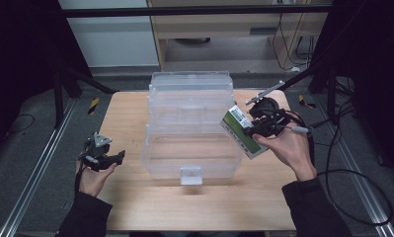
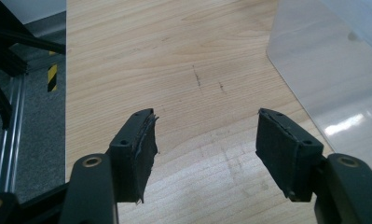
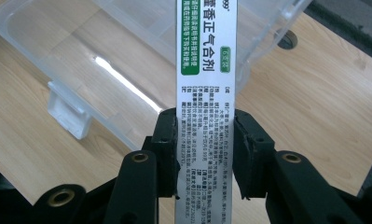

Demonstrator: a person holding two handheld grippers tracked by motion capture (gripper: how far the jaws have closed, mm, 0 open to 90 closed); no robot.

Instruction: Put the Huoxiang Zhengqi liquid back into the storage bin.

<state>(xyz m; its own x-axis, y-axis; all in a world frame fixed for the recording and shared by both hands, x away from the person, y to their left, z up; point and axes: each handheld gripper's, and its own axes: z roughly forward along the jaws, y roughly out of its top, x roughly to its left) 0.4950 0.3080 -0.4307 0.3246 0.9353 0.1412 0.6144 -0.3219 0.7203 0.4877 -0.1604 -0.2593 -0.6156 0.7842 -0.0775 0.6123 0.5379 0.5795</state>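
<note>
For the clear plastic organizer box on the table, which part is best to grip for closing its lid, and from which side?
Probably the small latch tab at the middle front of the clear organizer box. It sticks out toward the person, thin enough for two jaws. The open left gripper could approach from the near side; the right gripper is holding the medicine box.

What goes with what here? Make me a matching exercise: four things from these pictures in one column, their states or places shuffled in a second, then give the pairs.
Things
1. left gripper
2. right gripper
3. green-and-white box
4. clear plastic organiser

States or places
A. stands open in the middle of the wooden table
B. fingers apart over bare wood, nothing between them
C. clamped on its narrow sides, held at the organiser's right edge
D. fingers closed on a printed carton

Pairs: 1-B, 2-D, 3-C, 4-A
</note>
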